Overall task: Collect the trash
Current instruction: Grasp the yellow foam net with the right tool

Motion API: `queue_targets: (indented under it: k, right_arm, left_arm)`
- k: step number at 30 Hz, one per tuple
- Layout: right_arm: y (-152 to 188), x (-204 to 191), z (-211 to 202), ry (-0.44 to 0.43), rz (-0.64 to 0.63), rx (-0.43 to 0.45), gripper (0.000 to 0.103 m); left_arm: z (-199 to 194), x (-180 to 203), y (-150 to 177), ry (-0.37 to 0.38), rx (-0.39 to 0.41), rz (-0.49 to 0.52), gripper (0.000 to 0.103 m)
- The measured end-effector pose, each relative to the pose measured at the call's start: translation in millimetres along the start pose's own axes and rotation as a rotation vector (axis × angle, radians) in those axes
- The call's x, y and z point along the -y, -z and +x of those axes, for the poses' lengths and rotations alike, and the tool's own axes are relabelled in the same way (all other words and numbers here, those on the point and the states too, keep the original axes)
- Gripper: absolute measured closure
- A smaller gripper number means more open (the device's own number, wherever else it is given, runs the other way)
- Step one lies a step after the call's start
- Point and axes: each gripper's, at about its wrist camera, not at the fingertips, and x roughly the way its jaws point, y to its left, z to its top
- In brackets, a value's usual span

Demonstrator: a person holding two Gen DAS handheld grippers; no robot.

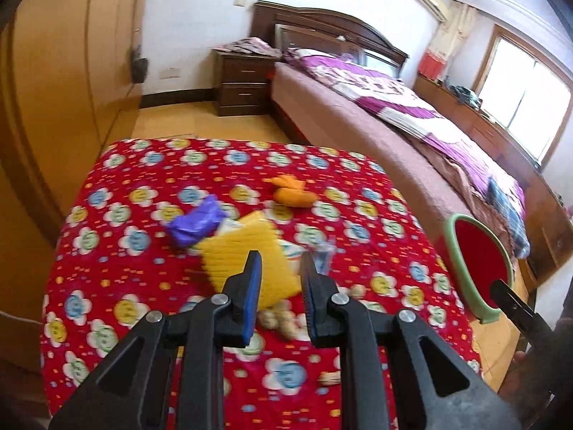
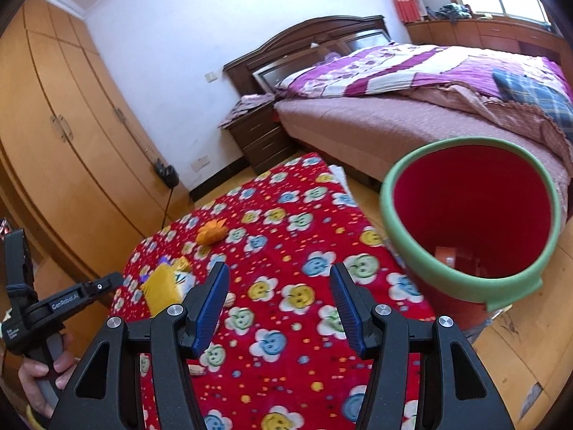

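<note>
Trash lies on a table under a red flowered cloth [image 1: 150, 279]: a yellow wrapper [image 1: 247, 261], a purple wrapper [image 1: 197, 224], an orange peel [image 1: 292, 193], a white cup [image 1: 292, 254] and peanut shells [image 1: 283, 319]. My left gripper [image 1: 281, 261] is open just above the yellow wrapper, its jaws apart and empty. A red bin with a green rim [image 2: 469, 229] stands at the table's right edge, something orange inside. My right gripper [image 2: 279, 279] is open and empty over the cloth [image 2: 286, 308], left of the bin. The bin also shows in the left wrist view [image 1: 476, 261].
A bed with a purple quilt [image 1: 394, 100] runs along the right, past the bin. A dark nightstand [image 1: 243, 82] stands by the headboard. Wooden wardrobes [image 2: 53, 136] line the left wall. The floor is wood [image 2: 519, 365].
</note>
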Motion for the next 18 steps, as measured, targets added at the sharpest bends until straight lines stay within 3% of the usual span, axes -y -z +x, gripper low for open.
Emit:
queue_targets:
  k: [14, 18]
  right_arm:
    - [5, -48, 42, -0.027, -0.059, -0.095, 0.043]
    - [8, -63, 57, -0.035, -0.092, -0.127, 0.035]
  left_arm:
    - [11, -69, 3, -0.096, -0.020, -0.076, 0.082]
    - [20, -80, 4, -0.102, -0.039, -0.097, 0.082]
